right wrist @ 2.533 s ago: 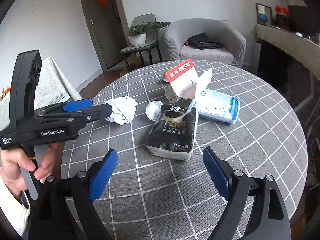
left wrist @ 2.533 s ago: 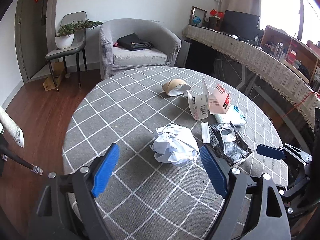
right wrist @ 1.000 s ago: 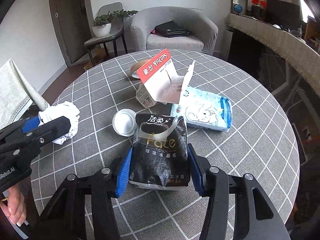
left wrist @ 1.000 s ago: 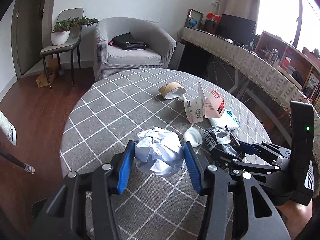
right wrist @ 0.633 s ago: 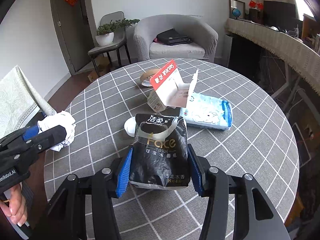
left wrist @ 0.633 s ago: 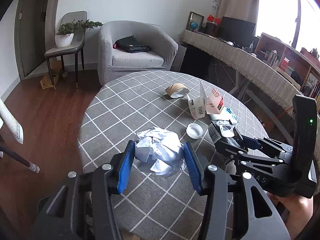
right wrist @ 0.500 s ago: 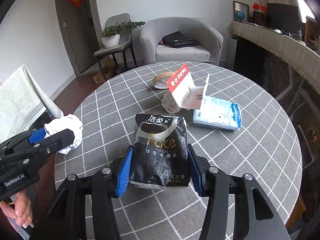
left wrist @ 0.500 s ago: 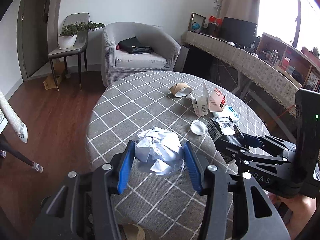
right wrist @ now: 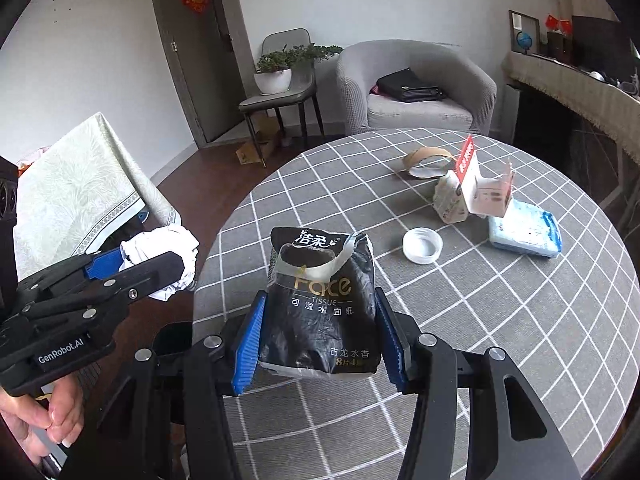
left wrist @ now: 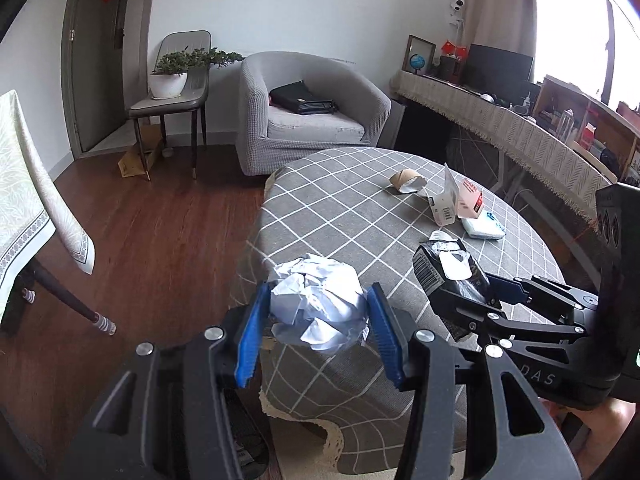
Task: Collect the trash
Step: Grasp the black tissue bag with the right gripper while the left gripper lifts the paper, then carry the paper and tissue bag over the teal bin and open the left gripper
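My left gripper (left wrist: 318, 330) is shut on a crumpled ball of white paper (left wrist: 318, 306), held in the air over the table's left edge. In the right wrist view the same paper ball (right wrist: 162, 254) shows at the left, clamped in that gripper (right wrist: 120, 266). A black tissue pack (right wrist: 322, 300) sits between the blue pads of my right gripper (right wrist: 320, 340), which is shut on it and holds it above the grey checked tablecloth (right wrist: 500, 300). From the left wrist view that pack (left wrist: 450, 266) appears at the right.
On the table lie a white lid (right wrist: 422, 246), a torn carton (right wrist: 472, 190), a blue wipes pack (right wrist: 524, 234) and a cardboard roll (right wrist: 426, 160). A dark bin (right wrist: 172, 340) stands on the floor by the table's near-left edge. A cloth-covered table (left wrist: 24, 208), armchair (left wrist: 308, 116) and chair stand beyond.
Both grippers have drawn back and leftward off the table's middle, each carrying its item. The table edge and floor now show beneath them, and the remaining litter looks farther away.
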Motion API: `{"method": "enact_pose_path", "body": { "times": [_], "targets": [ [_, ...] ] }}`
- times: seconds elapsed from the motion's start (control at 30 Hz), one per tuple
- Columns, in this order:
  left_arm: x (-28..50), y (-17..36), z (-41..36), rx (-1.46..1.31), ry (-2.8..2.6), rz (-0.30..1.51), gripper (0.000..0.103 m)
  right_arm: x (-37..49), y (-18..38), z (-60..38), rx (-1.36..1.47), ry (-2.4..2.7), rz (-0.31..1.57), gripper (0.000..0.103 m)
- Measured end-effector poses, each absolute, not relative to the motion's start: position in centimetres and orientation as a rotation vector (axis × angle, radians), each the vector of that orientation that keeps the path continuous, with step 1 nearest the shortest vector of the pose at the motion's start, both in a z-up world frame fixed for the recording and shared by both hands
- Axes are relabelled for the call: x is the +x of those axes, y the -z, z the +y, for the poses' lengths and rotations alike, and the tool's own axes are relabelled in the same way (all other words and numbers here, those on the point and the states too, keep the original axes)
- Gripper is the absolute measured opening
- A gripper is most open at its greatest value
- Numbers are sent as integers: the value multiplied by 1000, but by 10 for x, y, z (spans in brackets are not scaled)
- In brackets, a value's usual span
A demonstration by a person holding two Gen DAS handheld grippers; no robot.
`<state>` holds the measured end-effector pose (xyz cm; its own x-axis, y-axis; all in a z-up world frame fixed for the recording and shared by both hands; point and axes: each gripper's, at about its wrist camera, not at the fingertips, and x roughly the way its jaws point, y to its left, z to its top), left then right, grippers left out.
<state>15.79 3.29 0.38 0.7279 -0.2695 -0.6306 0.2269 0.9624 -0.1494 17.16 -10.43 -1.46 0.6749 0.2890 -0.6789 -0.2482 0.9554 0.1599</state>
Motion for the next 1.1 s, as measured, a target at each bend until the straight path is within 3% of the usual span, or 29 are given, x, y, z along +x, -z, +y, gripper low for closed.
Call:
{"method": "enact_pose_path", "body": {
  "times": [0.6, 1.1],
  "targets": [
    [136, 32, 125, -70, 152, 776, 53, 167, 20, -18, 23, -500, 785, 52],
    [138, 112, 198, -123, 66, 991, 53, 173, 37, 53, -3, -676, 840, 52]
  ]
}}
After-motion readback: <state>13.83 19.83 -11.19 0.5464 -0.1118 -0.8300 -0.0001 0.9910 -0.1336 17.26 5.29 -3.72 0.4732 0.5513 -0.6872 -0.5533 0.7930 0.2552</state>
